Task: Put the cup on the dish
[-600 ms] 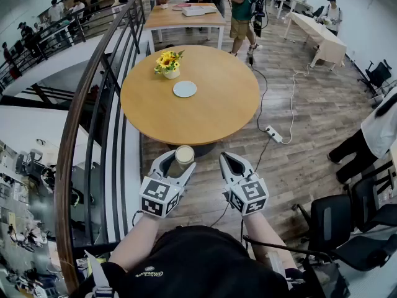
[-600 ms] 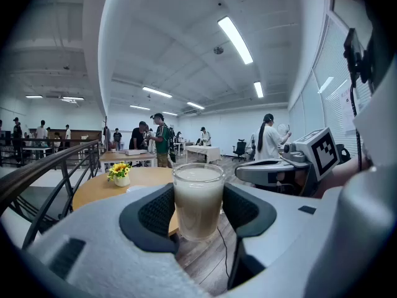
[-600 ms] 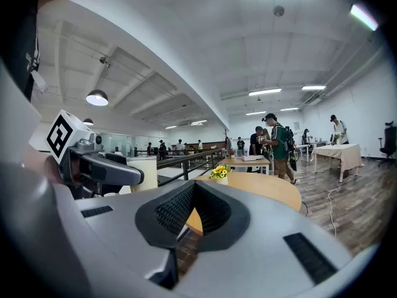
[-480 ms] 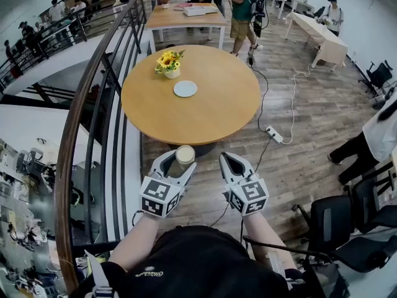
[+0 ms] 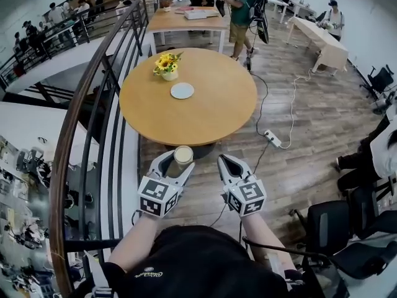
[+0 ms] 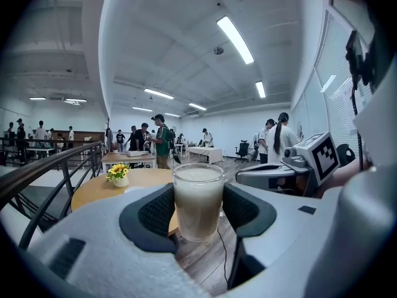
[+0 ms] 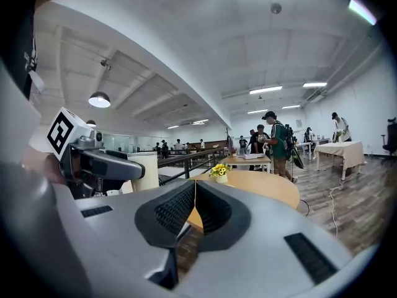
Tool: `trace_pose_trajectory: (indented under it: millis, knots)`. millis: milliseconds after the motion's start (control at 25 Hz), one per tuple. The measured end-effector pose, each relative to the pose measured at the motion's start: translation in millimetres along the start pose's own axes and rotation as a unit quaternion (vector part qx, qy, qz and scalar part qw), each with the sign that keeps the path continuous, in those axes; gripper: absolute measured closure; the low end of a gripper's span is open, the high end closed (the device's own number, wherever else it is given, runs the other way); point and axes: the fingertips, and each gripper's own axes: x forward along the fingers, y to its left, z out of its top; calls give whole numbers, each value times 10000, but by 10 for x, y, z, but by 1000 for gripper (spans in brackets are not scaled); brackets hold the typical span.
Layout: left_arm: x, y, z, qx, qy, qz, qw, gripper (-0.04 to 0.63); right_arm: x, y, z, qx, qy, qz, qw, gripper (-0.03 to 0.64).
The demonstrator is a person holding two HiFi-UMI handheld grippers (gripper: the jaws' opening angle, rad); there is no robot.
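Note:
My left gripper (image 5: 175,162) (image 6: 198,205) is shut on a clear cup (image 5: 182,156) (image 6: 198,200) of milky drink, held upright in the air just short of the round wooden table's (image 5: 205,117) near edge. The black pads press both sides of the cup. A small white dish (image 5: 182,90) (image 6: 138,189) lies on the table's far left part, next to a pot of yellow flowers (image 5: 166,66) (image 6: 118,174). My right gripper (image 5: 224,164) (image 7: 195,205) hovers beside the left one, shut, with nothing between its pads.
A dark metal railing (image 5: 93,123) runs along the left of the table over a lower floor. A power strip and cable (image 5: 273,138) lie on the wooden floor to the right. Several people stand by tables (image 5: 186,18) at the back. Office chairs (image 5: 329,228) stand at right.
The view has shifted slightly; the table and dish sit a little to the left in the picture. Both grippers keep their pose, the cup still in the left one.

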Motion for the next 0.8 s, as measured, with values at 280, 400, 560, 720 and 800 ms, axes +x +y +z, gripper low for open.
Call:
trace_pose_trajectory:
  millis: [280,400,560,720,800]
  knots:
    - [114,-285,-36,-19,-69,167,9998,354,-230,-235,-113,-6,19,99,9999,611]
    - [138,-346,-42,-77,-46,205,9997,354,-275,-265,-100,63,-23,201,9998,611]
    - [193,-394,-22,-75,-76,300,9995,354,-301,-322,-85,8,-61,303,9995,611]
    - [243,-342,76,-48,-171,343,9993,354,-237,-352,-83,-20,-44,364,9993,611]
    - [279,-304,82,-60,-186,344,9992,354,-193,-365,-96,-44,-30,394,9992,611]
